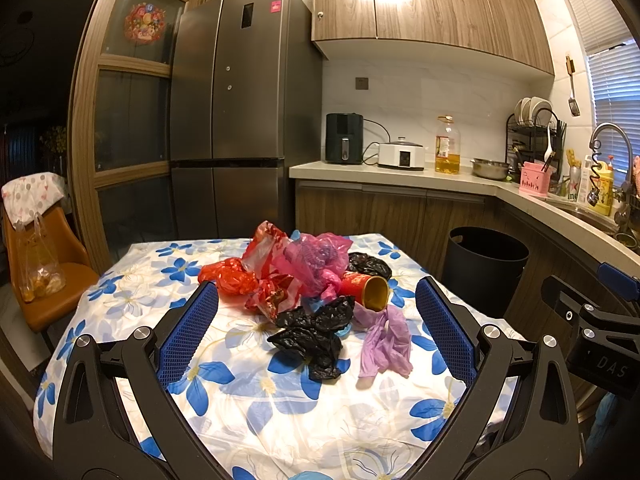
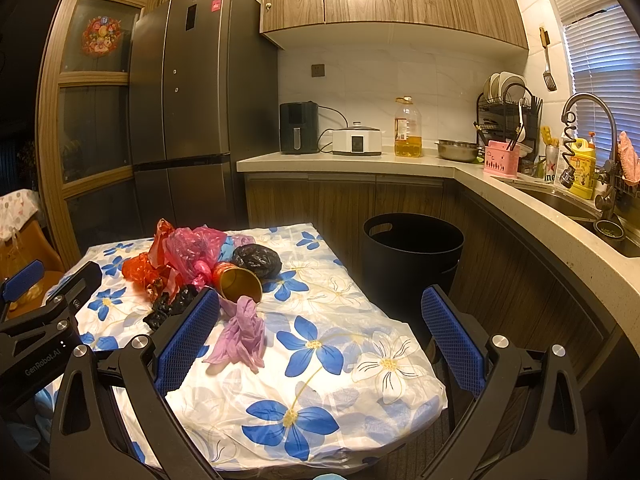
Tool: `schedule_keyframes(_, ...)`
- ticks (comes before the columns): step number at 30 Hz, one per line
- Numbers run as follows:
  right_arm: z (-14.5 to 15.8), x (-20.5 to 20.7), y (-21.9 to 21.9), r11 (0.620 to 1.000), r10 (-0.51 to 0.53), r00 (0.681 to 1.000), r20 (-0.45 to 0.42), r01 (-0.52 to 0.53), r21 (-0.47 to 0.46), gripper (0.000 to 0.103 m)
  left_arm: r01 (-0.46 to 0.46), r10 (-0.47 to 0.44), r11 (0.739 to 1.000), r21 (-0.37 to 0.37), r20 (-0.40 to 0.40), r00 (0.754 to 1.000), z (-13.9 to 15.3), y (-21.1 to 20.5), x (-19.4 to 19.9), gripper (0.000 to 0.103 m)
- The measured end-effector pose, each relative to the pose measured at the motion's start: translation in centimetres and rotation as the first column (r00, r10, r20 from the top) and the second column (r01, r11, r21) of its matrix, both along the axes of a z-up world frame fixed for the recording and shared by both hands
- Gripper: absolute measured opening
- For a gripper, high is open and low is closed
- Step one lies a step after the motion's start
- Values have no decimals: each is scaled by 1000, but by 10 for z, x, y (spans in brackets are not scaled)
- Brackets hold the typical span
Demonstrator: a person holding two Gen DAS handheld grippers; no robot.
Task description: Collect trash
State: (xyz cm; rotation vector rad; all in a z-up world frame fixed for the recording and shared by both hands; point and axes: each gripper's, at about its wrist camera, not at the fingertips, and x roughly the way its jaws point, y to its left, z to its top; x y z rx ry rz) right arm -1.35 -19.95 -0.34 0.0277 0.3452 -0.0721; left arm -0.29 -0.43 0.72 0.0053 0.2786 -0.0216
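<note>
the left gripper (image 1: 316,320) is hovering with jaws wide apart and empty over the trash pile (image 1: 304,280) sitting mid-table. the right gripper (image 2: 320,328) is also gaping, empty, near the purple glove (image 2: 242,334). the limp bags are risking slipping out before reaching the black bin (image 2: 412,248).

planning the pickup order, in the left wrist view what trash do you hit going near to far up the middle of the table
black crumpled bag → red paper cup on its side → pink plastic bag. The purple glove lies beside the black crumpled bag at about the same depth, so it is left out.
</note>
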Motion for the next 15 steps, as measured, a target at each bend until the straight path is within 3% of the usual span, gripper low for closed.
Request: schedule_keyframes(15,5,-3,-6,1000,5,1000,-6,-5,4,98,2,-2,1000,-2,-4,1000,-1,-3,-1,97)
